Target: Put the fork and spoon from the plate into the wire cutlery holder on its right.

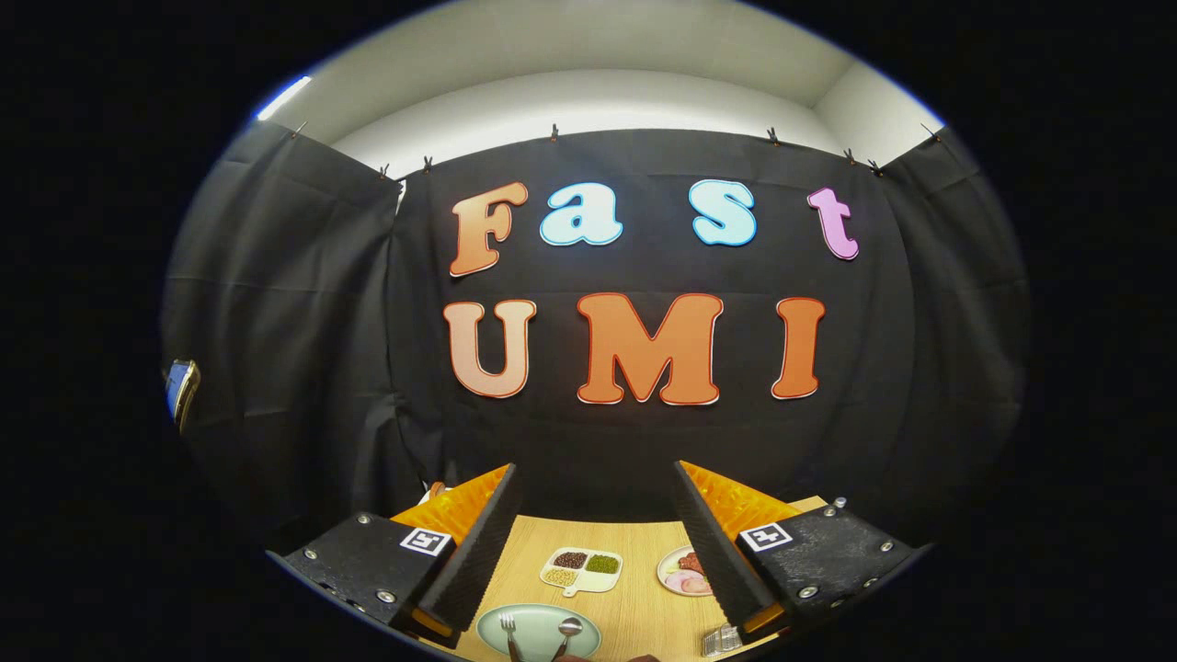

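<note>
Table (634, 616): one fork (508, 631), one spoon (568, 631); tongs (593, 542) apart.

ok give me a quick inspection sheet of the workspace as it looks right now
surface: wooden table, lit, under the jaws
job's things: fork and spoon lie side by side on the pale green plate, between the fingers and near them; wire cutlery holder sits right of the plate, partly hidden by the right finger
clutter: divided tray with three fillings beyond the plate; small plate of food to its right
grippers: gripper raised, jaws wide open, holding nothing
cables: nothing seen
surroundings: black cloth wall clipped up around the booth, pale ceiling above
</note>
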`<state>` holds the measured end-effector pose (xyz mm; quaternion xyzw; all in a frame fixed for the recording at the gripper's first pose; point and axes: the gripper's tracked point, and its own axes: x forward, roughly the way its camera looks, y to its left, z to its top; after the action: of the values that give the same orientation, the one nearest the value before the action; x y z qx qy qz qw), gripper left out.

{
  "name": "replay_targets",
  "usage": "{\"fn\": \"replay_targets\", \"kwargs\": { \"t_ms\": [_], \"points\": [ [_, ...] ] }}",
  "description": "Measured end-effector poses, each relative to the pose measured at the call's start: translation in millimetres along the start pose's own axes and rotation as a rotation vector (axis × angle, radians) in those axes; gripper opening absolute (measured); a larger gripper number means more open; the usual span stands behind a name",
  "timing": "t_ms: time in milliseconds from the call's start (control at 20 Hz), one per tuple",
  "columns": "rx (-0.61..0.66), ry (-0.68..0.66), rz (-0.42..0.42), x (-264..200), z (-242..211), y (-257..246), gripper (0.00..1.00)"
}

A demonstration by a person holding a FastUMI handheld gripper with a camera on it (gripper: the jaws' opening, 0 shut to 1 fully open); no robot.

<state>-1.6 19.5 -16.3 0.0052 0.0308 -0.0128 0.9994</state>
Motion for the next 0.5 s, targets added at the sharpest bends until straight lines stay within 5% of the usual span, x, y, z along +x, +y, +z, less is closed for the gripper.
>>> {"fn": "replay_targets", "kwargs": {
  "t_ms": [500],
  "points": [
    [0.011,0.083,-0.054,-1.7,-28.5,40.0,0.98]
  ]
}}
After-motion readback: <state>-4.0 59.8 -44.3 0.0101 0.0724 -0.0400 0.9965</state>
